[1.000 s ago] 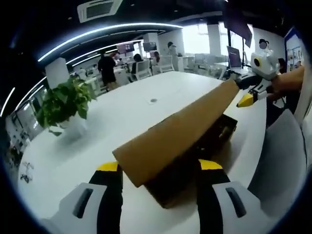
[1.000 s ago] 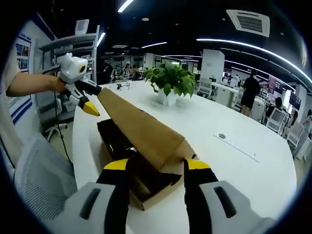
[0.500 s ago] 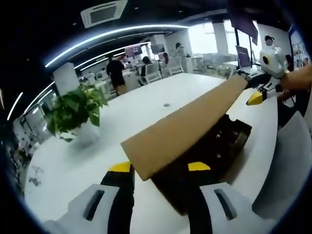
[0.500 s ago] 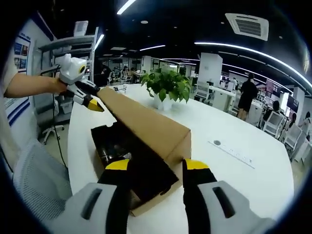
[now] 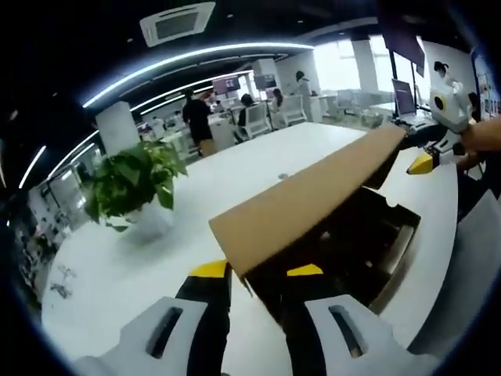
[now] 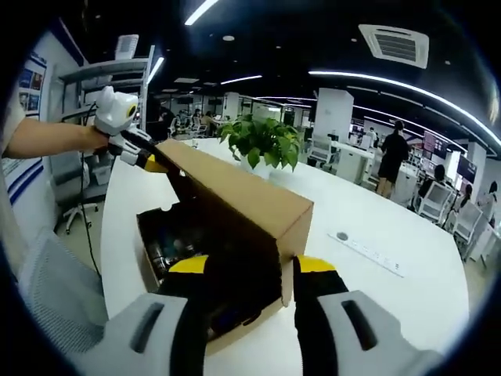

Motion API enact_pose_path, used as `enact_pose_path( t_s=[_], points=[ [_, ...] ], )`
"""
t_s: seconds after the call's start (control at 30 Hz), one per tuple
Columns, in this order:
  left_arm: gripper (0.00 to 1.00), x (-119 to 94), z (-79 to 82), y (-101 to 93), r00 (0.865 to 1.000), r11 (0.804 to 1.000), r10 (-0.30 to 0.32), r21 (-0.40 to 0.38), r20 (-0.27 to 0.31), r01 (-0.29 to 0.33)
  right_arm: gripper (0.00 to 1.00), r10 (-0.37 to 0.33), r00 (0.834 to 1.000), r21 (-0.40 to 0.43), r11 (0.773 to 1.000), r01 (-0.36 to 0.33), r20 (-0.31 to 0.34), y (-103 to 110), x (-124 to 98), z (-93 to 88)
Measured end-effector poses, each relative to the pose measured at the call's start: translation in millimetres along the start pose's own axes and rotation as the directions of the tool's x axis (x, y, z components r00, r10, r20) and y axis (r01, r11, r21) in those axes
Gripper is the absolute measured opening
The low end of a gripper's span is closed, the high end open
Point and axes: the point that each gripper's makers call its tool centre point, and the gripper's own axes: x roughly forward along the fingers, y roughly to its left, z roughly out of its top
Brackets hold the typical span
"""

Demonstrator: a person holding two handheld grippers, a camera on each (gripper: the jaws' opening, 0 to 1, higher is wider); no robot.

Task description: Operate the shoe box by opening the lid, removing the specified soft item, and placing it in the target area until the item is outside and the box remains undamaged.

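A brown cardboard shoe box [image 5: 394, 254] [image 6: 146, 256] sits on a white table, its lid [image 5: 313, 196] [image 6: 235, 188] tilted up over a dark inside. Whatever lies inside is too dark to make out. In the left gripper view my left gripper [image 5: 257, 270] is shut on the lid's near end. At the far end the right gripper [image 5: 419, 160] holds the lid. In the right gripper view my right gripper [image 6: 250, 264] straddles the lid's near end, one jaw under it and one outside. The left gripper [image 6: 149, 160] grips the far end, held by a person's hand.
A potted green plant [image 5: 133, 184] [image 6: 262, 141] stands on the white table [image 5: 117, 274] [image 6: 376, 290] beyond the box. A power strip [image 6: 368, 254] lies on the table. A grey mesh chair [image 6: 55, 290] [image 5: 477, 258] stands by the table edge. Desks and people fill the office behind.
The lid has swung higher, baring more of the dark inside. My left jaws have drawn closer together on the lid's end. Both cameras rose with the lid.
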Motion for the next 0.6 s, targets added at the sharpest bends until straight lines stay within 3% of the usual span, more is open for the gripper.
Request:
enact_pose_path(
  t_s=[0.23, 0.6],
  points=[
    [0.05, 2, 3.7, 12.4, 0.999, 0.999, 0.038, -0.011, 0.002, -0.038, 0.33, -0.021, 1.000, -0.009, 1.000, 0.021, 0.001, -8, 1, 1.9],
    [0.03, 8, 7.6, 20.8, 0.998, 0.997, 0.056, -0.061, 0.003, -0.056, 0.26, -0.043, 0.999, -0.007, 0.999, 0.043, 0.014, -19, 4, 3.7]
  ],
)
